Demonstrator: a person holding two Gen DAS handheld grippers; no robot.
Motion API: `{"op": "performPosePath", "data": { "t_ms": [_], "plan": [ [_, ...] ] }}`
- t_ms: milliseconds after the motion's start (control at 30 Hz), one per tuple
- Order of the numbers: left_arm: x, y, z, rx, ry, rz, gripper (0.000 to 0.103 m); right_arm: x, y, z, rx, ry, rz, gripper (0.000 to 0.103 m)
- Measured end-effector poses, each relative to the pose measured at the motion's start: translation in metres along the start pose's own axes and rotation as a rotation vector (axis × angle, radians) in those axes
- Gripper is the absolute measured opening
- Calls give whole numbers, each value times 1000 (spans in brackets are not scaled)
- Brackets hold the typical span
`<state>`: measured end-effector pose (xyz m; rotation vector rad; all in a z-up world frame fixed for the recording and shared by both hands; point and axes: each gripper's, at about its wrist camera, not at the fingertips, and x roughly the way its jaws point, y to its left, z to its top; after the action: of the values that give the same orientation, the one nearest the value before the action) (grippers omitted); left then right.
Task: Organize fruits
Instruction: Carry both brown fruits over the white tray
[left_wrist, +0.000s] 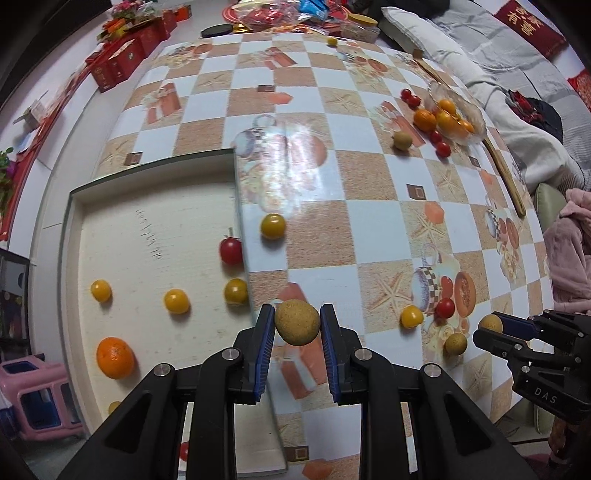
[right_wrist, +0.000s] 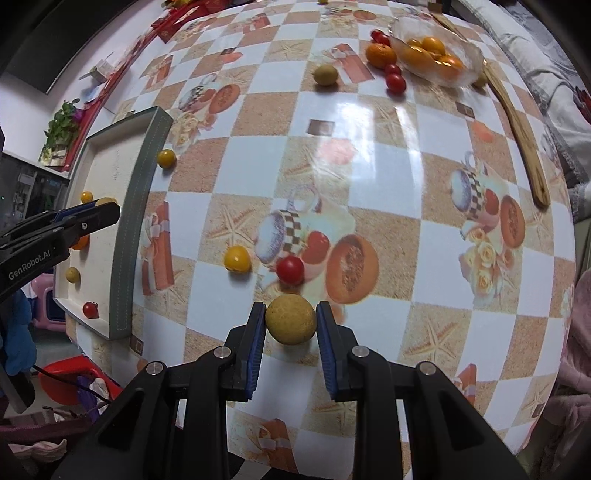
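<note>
My left gripper (left_wrist: 297, 323) is shut on a tan longan (left_wrist: 297, 322), held above the right rim of the shallow white tray (left_wrist: 147, 236). The tray holds an orange (left_wrist: 115, 357), several yellow tomatoes (left_wrist: 176, 301) and a red tomato (left_wrist: 231, 251). My right gripper (right_wrist: 290, 325) is shut on another tan longan (right_wrist: 290, 319) above the table; it also shows in the left wrist view (left_wrist: 491, 325). A yellow tomato (right_wrist: 237, 259) and a red tomato (right_wrist: 290, 270) lie just ahead of it. My left gripper shows over the tray in the right wrist view (right_wrist: 105, 206).
A glass bowl (right_wrist: 469, 75) with oranges stands at the far right, with an orange (right_wrist: 380, 55), red tomatoes (right_wrist: 395, 83) and a longan (right_wrist: 325, 74) beside it. A wooden spatula (right_wrist: 524, 144) lies along the right edge. Another longan (left_wrist: 455, 344) and a yellow tomato (left_wrist: 273, 226) lie on the table.
</note>
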<state>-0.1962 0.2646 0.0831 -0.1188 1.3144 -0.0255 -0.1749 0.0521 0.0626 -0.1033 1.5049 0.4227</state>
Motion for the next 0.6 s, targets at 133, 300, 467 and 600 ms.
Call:
{"op": "performPosePath", "data": {
  "t_ms": [133,300,467,600],
  "plan": [
    [-4,17,-1,-32,-11,13,26,0,15,11,-29,-5,9,30],
    [-9,40,0,-77,-27,24,26,0,39,29,-79,-13,16,30],
    [-12,61,2,-112,-42,36,26,1,63,50,-131,-21,27,30],
    [-12,81,5,-145,-50,51,26,3,82,66,-156,-27,43,30]
  ]
}}
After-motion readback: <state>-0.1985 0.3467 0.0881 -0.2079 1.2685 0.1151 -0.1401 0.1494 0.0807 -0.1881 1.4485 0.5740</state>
